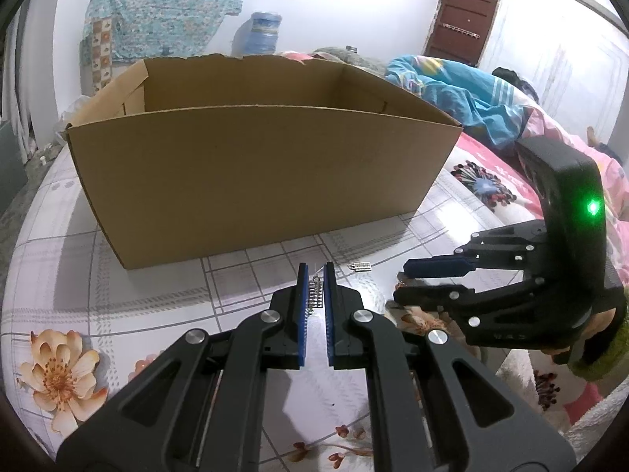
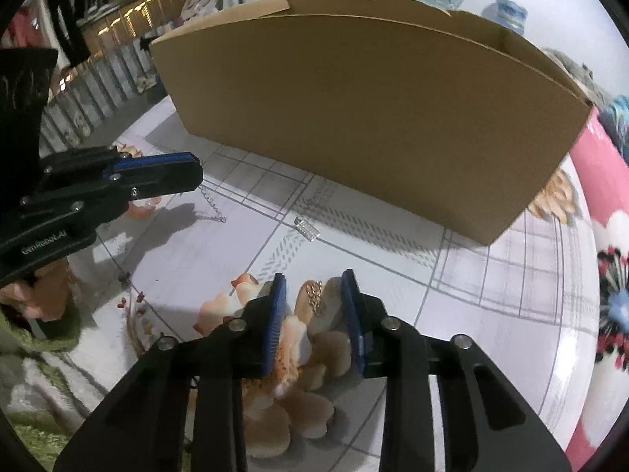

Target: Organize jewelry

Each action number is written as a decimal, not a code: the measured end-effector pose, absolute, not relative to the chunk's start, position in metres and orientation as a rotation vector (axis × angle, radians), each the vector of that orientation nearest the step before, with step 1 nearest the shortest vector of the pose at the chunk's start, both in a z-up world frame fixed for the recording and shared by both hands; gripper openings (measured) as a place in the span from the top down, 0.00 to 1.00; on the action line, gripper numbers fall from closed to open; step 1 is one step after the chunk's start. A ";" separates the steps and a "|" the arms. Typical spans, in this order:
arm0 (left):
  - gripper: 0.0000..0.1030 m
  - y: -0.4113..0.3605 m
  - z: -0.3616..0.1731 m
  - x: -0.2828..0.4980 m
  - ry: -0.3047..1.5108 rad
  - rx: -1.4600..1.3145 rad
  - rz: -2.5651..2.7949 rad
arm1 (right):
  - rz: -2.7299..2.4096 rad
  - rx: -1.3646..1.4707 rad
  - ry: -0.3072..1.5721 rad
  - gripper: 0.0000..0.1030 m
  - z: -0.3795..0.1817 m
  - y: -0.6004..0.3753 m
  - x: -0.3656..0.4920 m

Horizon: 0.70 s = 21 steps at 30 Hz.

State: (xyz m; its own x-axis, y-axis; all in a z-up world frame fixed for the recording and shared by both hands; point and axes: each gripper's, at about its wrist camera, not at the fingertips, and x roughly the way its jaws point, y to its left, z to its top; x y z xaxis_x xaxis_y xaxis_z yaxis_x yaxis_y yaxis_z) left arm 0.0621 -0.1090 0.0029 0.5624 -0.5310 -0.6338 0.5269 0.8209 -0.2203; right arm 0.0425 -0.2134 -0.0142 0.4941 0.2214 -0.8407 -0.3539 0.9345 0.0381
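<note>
The right tool (image 2: pixel 314 279) stands with its blue pads spread a little. A gold chain (image 2: pixel 315 295) lies in the gap between them, and neither pad appears to touch it. The chain rests in a small heap on an orange flower print (image 2: pixel 298 373) of the bed cover (image 2: pixel 491 299). Its longer run goes near to far, roughly along the line of the fingers. So the piece sits straight ahead of this tool and just under its tips, well placed for a pinch across its narrow width. I judge the next move turns on lowering and closing, not on any sideways reach.

The left tool (image 1: pixel 316 271) is to the left, with its pads pressed together. It pinches a silver chain (image 1: pixel 313 294), and in the right wrist view the loose end hangs from its tip down to the cover.

A small silver charm (image 2: pixel 306 230) lies flat on the cover farther out, between the two tools and toward the box. Its long axis is slanted. It is near both tools, but only the right one has free pads.

The open cardboard box (image 1: pixel 255 181) stands on the bed beyond everything. Its near wall faces both tools, and it is the likely place for the pieces. What is inside it cannot be seen.
</note>
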 end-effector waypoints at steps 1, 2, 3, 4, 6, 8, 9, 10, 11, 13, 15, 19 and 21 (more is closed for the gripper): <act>0.94 -0.108 0.002 0.063 0.750 -0.007 -0.622 | 0.357 -0.156 0.996 0.83 -0.013 -0.212 0.043; 0.94 -0.108 0.002 0.063 0.752 -0.009 -0.622 | 0.367 -0.153 1.000 0.88 -0.015 -0.209 0.041; 0.94 -0.108 0.001 0.063 0.753 -0.010 -0.623 | 0.373 -0.155 1.004 0.91 -0.015 -0.208 0.041; 0.94 -0.107 0.001 0.063 0.753 -0.011 -0.624 | 0.374 -0.163 1.004 0.91 -0.015 -0.204 0.041; 0.94 -0.108 0.000 0.064 0.754 -0.010 -0.626 | 0.379 -0.166 1.009 0.94 -0.017 -0.210 0.038; 0.94 -0.108 0.000 0.063 0.754 -0.009 -0.628 | 0.386 -0.150 1.016 0.97 -0.019 -0.206 0.041; 0.94 -0.108 0.000 0.063 0.752 -0.009 -0.628 | 0.389 -0.135 1.019 0.97 -0.020 -0.207 0.042; 0.94 -0.108 0.001 0.063 0.751 -0.009 -0.628 | 0.390 -0.114 1.022 0.97 -0.022 -0.208 0.043; 0.94 -0.108 0.001 0.063 0.751 -0.009 -0.628 | 0.387 -0.085 1.026 0.98 -0.022 -0.212 0.044; 0.94 -0.107 0.001 0.063 0.748 -0.008 -0.626 | 0.390 -0.041 1.028 0.98 -0.020 -0.219 0.044; 0.94 -0.106 0.001 0.063 0.746 -0.010 -0.626 | 0.390 -0.019 1.016 0.98 -0.014 -0.225 0.042; 0.94 -0.103 0.001 0.063 0.742 -0.019 -0.626 | 0.383 -0.013 0.986 0.98 0.000 -0.229 0.040; 0.94 -0.103 0.001 0.063 0.741 -0.021 -0.628 | 0.382 -0.009 0.976 0.98 0.007 -0.231 0.039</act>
